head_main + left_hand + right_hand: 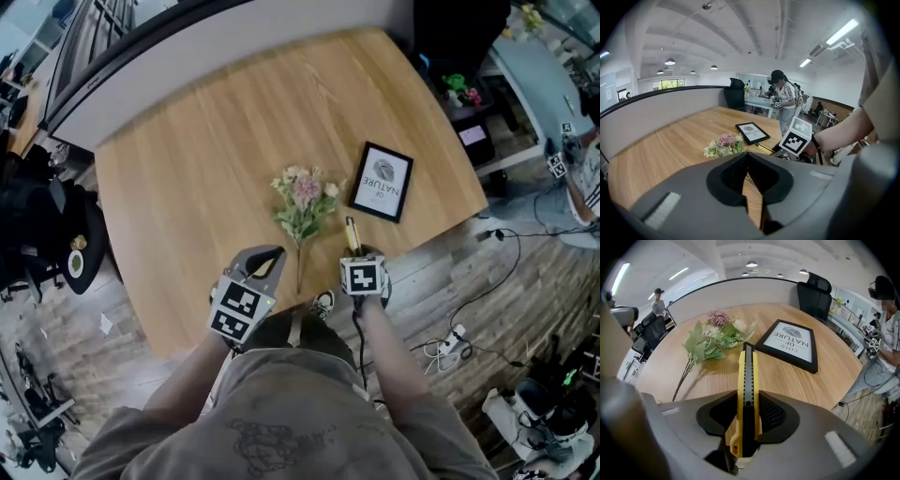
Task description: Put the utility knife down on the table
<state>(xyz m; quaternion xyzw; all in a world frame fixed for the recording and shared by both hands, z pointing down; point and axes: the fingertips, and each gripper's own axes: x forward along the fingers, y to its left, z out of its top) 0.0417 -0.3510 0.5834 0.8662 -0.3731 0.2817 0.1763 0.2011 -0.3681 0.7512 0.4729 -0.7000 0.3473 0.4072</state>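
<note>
Right tongs point(749, 401) grasp knife point(747, 366) above near desk point(206, 169) edge, right of flowers point(302, 202). Left tongs point(748, 157) clenched, empty. Risk: released this near the edge, knife could slide off.

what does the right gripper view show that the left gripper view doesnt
Only the right gripper view: the yellow utility knife clamped between the right gripper's jaws. Only the left gripper view: the left gripper shut on nothing, plus the right gripper's marker cube. Both: the flowers, the framed print and the wooden table.
</note>
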